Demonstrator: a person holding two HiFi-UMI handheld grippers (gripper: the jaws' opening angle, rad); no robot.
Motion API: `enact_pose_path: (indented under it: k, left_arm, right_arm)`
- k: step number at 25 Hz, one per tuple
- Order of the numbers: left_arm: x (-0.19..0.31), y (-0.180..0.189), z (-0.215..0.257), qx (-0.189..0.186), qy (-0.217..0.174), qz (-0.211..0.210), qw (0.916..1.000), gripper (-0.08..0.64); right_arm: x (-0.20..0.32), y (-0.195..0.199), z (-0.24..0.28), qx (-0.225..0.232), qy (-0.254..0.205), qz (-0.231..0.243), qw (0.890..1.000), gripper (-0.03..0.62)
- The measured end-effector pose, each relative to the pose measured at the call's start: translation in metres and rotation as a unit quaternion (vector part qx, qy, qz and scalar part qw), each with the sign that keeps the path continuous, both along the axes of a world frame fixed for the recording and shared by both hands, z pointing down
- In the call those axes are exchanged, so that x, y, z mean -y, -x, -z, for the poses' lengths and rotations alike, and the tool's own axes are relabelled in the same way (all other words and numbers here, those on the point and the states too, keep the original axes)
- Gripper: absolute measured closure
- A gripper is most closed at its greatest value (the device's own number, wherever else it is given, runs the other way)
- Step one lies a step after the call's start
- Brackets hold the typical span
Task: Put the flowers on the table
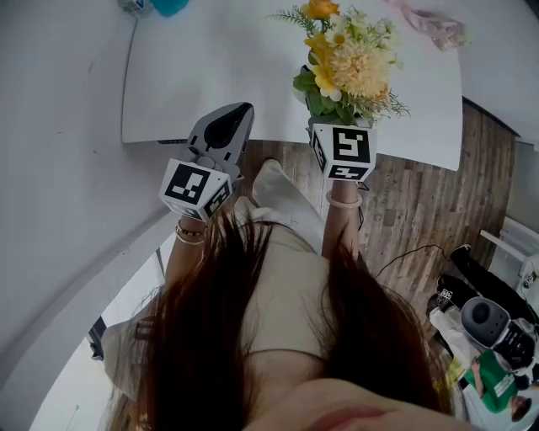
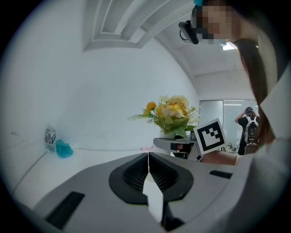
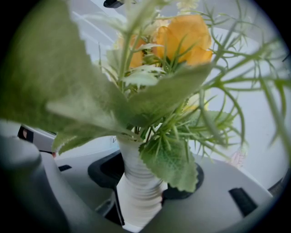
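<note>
A person stands at the near edge of a white counter (image 1: 210, 67), carrying a bunch of yellow, orange and cream flowers (image 1: 345, 63) in the right tongs (image 3: 138, 200). The tongs pinch the narrow neck of a white ribbed vase (image 3: 136, 177), just under the lowest leaves. That low grip appears chosen so that the jaws bear on the firm vase rather than on the soft stems and blooms.

The left tongs (image 2: 148, 159) are pressed together with nothing between them. They hang beside the load, apart from it, over the counter's near edge, and seem to be kept clear so that the right hand can do the placing alone.

The flowers are in the air at the counter's near edge, with the blooms over the white top. Whether the vase's base touches the surface cannot be told, since foliage and the tongs hide it. The bouquet is upright: its long axis runs from the vase up through the stems, close to vertical, and the blooms face the ceiling. Held this way, it probably needs only to be lowered straight down and released.

A small bottle (image 2: 50, 136) and a teal object (image 2: 64, 149) sit at the counter's far left. A pink cloth (image 1: 425, 25) lies at the far right, well apart from the flowers.
</note>
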State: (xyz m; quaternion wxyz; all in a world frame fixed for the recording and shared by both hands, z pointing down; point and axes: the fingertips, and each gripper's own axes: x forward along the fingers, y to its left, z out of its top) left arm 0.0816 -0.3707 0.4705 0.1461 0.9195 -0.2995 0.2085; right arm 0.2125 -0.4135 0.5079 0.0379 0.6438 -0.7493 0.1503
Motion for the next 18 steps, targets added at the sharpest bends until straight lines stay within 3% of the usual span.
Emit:
enact_pose_path:
  k: [18]
  left_arm:
    - [0.031,-0.014,-0.041,-0.007,0.014,-0.012,0.9998,0.552]
  right_arm:
    - [0.041,0.007,-0.049,0.000,0.011,0.015,1.000,0.334]
